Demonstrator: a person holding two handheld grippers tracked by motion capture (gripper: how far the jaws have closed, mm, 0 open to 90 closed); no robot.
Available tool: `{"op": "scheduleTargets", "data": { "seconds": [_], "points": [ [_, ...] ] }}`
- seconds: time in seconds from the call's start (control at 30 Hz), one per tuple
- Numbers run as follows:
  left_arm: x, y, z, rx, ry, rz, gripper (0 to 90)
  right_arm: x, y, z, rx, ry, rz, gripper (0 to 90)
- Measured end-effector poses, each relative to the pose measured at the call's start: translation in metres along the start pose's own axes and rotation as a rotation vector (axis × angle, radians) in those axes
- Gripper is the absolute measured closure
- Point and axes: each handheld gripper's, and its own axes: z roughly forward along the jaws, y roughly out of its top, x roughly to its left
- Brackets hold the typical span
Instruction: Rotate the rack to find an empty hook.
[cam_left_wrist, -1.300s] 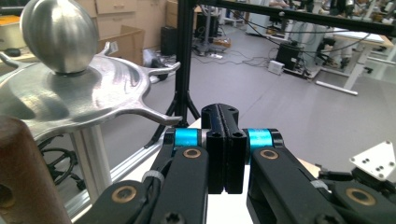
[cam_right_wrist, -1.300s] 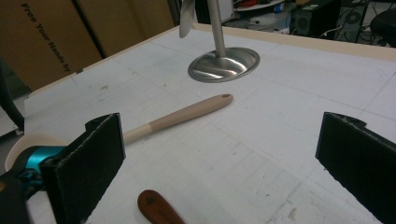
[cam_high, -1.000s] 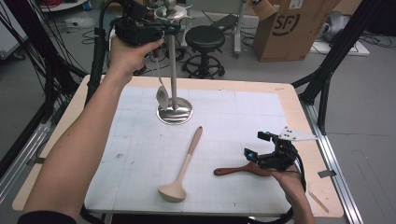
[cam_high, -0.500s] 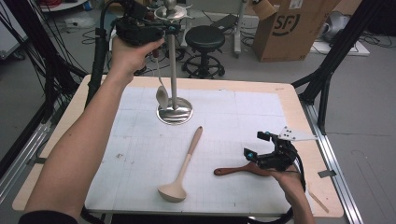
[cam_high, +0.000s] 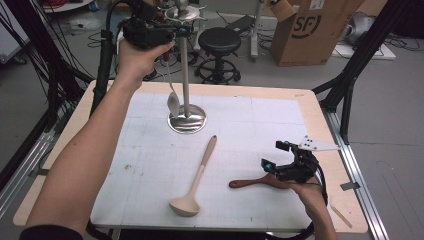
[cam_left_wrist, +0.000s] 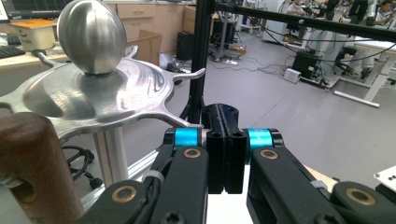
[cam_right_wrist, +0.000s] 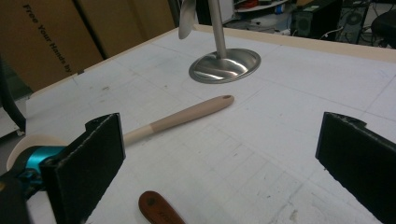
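A metal stand (cam_high: 185, 75) with a round base and a ball-topped hook ring (cam_left_wrist: 91, 88) rises from the white mat. From it hangs a metal spoon (cam_high: 172, 102), whose bowl (cam_right_wrist: 187, 18) also shows in the right gripper view. My left gripper (cam_high: 179, 31) is up at the stand's top; its jaws are shut (cam_left_wrist: 225, 154) with nothing visible between them. A brown wooden handle (cam_left_wrist: 28, 168) sits close at their left. A beige ladle (cam_high: 195, 180) lies mid-mat. My right gripper (cam_high: 276, 156) stands open (cam_right_wrist: 224, 163) over the dark brown spatula (cam_high: 255, 182), whose handle end (cam_right_wrist: 159, 210) lies between the jaws.
The white gridded mat (cam_high: 260, 130) covers a wooden table (cam_high: 320, 120). Beyond the far edge stand a black stool (cam_high: 220, 40) and a cardboard box (cam_high: 310, 30). Black frame posts rise at both table sides. The beige ladle's handle (cam_right_wrist: 187, 114) points toward the stand base (cam_right_wrist: 225, 65).
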Motion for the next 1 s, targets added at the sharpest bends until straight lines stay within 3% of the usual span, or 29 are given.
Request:
{"op": "scheduleTargets", "data": {
  "seconds": [0.3,0.5,1.0],
  "points": [
    [0.004,0.000,-0.007,-0.001,0.008,0.001,89.6,0.000,0.000,0.001,-0.004,-0.001,-0.003,0.1],
    [0.009,-0.004,-0.010,-0.022,-0.001,-0.022,89.5,0.000,0.000,0.001,0.003,0.001,-0.002,0.1],
    [0.012,-0.004,-0.016,-0.022,-0.001,-0.016,89.5,0.000,0.000,0.000,0.001,-0.002,-0.003,0.1]
  ]
}}
